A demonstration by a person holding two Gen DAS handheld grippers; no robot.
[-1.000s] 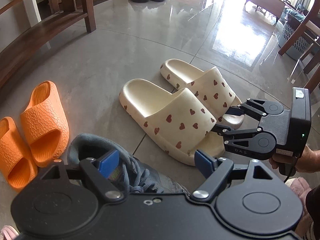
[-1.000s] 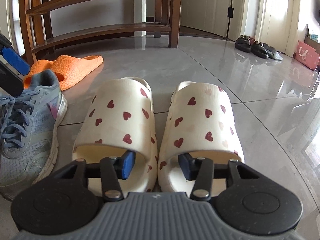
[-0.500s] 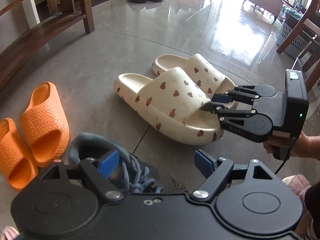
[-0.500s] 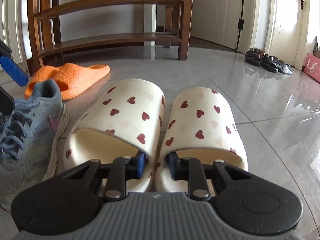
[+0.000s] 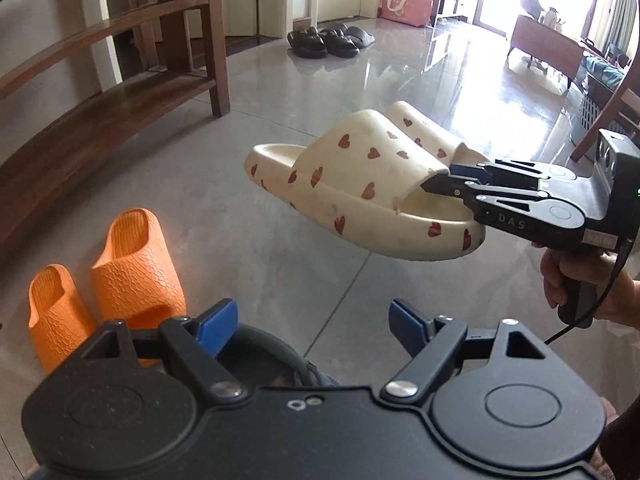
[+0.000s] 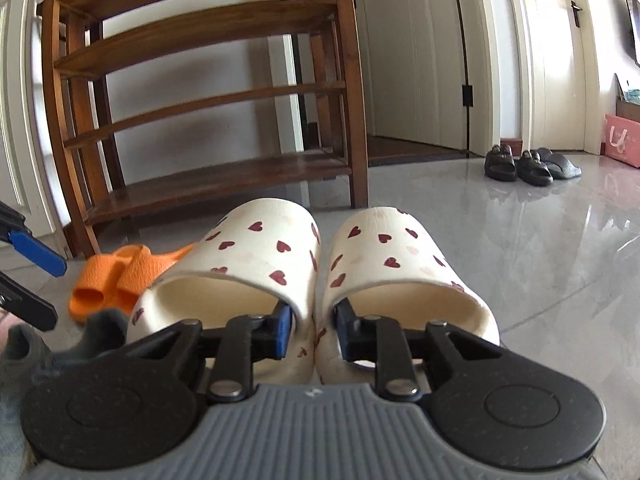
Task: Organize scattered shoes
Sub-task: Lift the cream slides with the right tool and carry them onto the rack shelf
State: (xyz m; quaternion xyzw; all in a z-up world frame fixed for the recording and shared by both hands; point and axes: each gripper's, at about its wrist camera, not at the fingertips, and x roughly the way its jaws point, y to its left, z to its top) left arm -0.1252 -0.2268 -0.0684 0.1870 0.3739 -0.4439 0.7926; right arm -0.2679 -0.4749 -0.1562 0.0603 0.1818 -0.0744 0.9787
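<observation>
A pair of cream slippers with red hearts [image 5: 360,184] hangs in the air, pinched together at their inner walls by my right gripper [image 6: 310,328], which is shut on them. In the right wrist view the two slippers [image 6: 256,264] point toward the wooden shoe rack [image 6: 208,128]. My left gripper [image 5: 312,320] stands open low over a grey sneaker [image 5: 280,364], whose collar shows between its blue pads. Two orange slippers [image 5: 132,268] lie side by side on the floor at the left.
The rack's low shelf [image 5: 80,132] runs along the left. Several dark sandals [image 5: 328,42] sit near the doorway, with a pink bag [image 5: 404,6] behind. A wooden bench [image 5: 548,46] and chair legs stand at the far right. A hand [image 5: 580,280] holds the right gripper's handle.
My right gripper closed on the heart slippers' inner walls and lifted the pair off the floor, tilting up toward the rack. The left gripper rose slightly and stayed open over the sneaker.
</observation>
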